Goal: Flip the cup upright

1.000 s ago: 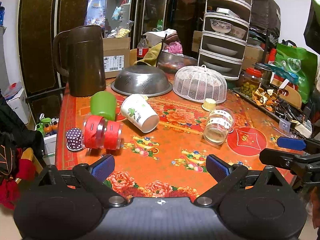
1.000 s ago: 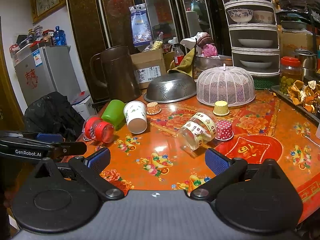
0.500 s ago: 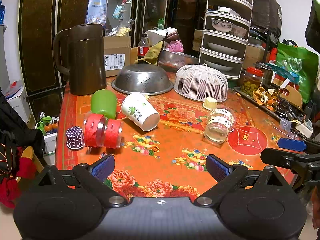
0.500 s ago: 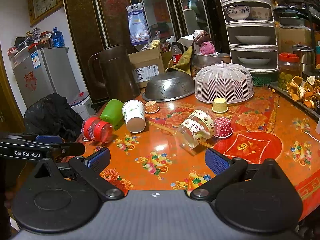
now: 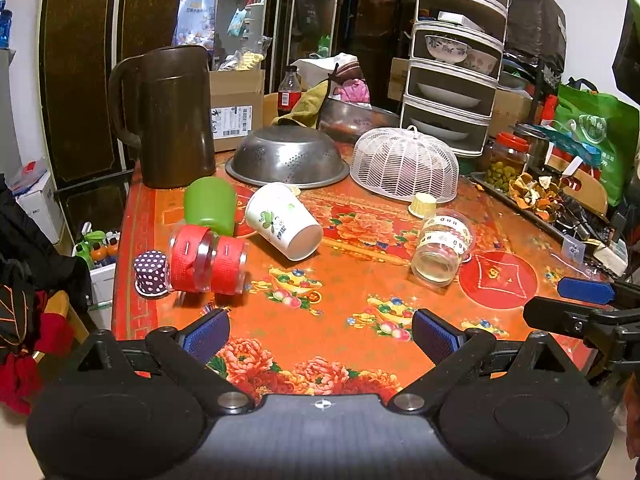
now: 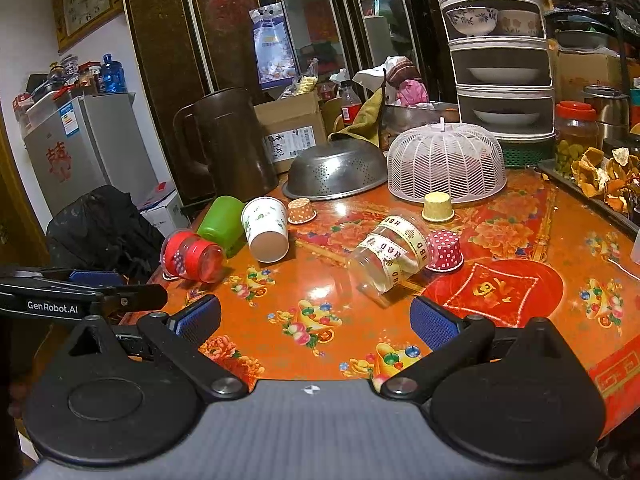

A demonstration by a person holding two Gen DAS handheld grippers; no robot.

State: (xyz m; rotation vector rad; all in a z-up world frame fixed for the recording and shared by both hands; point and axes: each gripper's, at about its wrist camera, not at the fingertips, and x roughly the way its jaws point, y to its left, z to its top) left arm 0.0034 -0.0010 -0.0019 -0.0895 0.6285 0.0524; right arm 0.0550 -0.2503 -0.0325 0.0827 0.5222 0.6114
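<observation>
Change since earlier frames: both wrist views sit slightly nearer the table; the cups lie as they did, none lifted.
White paper cup (image 5: 282, 220): on its side on the orange floral table (image 5: 320, 312), mouth toward the cameras; green leaf print on its wall, small lettering there unreadable.
Green cup (image 5: 210, 206): on its side, touching the white cup's left flank in the right wrist view, just in front of the brown jug (image 5: 168, 116).
Red-taped clear cup (image 5: 206, 258): on its side near the table's left edge; a purple polka-dot cupcake liner (image 5: 150, 268) stands touching it on the left.
Clear cup with yellow tape (image 6: 392, 258): on its side, mouth toward the cameras; tape letters read roughly "HBD". A red polka-dot liner (image 6: 444, 250) touches its right side.
Other liners: yellow one (image 6: 438, 206) beside the white mesh food cover (image 6: 446, 166); orange dotted one (image 6: 302, 211) in front of the upturned steel colander (image 6: 336, 168).
Left gripper (image 5: 320, 334): blue pads spread wide, nothing between them, low at the near table edge, well short of every cup. Its side reads "GenRobot.AI" in the right wrist view.
Right gripper (image 6: 316, 322): jaws spread wide, empty, over the near table edge, the yellow-taped cup nearest ahead.
Background writing: cardboard box (image 6: 294, 136) carries a barcode shipping label, text too small; grey fridge (image 6: 84, 148) has a red character and a blue sticker; wall clock (image 6: 88, 2) upper left.
</observation>
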